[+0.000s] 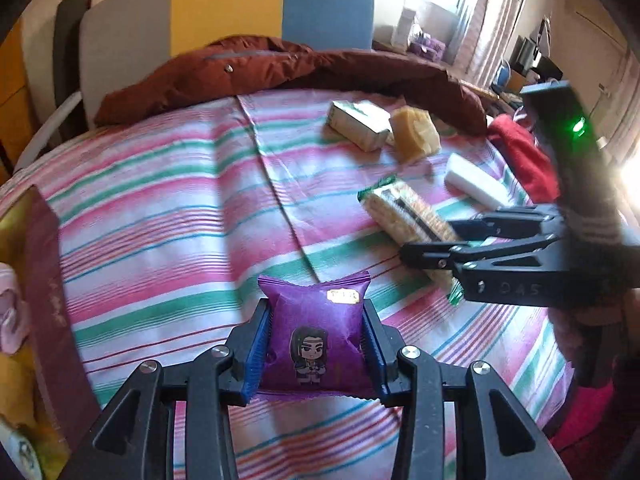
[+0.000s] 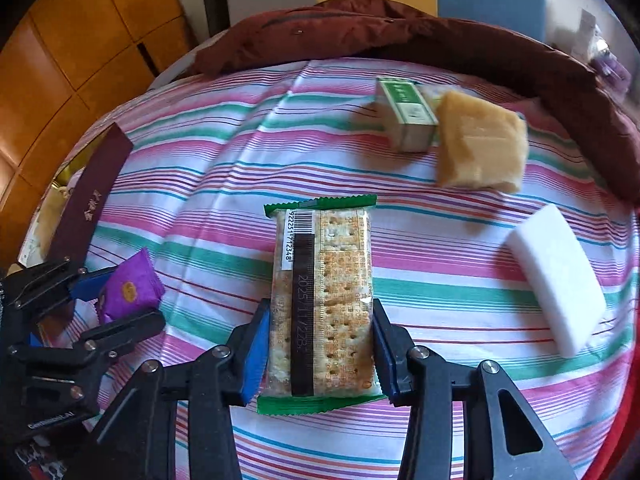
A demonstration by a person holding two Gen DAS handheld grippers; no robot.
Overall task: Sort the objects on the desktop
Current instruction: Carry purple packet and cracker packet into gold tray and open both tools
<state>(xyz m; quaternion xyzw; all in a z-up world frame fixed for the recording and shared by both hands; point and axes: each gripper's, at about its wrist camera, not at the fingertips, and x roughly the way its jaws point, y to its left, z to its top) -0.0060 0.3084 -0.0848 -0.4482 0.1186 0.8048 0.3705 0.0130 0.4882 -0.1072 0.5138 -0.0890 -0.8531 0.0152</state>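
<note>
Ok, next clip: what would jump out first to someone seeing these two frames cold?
Both grippers are loaded at once: the left gripper clamps a purple snack packet with a cartoon figure, and the right gripper grips a green-edged cracker pack. Everything sits on a loud pink, green and white striped cloth, with a green box, a yellowish block and a white block lying loose on its far right side.

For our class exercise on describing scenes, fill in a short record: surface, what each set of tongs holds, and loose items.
surface: striped cloth
left tongs: shut on purple snack packet
right tongs: shut on cracker pack
loose items: green box, yellow block, white block
far edge: dark red jacket
</note>
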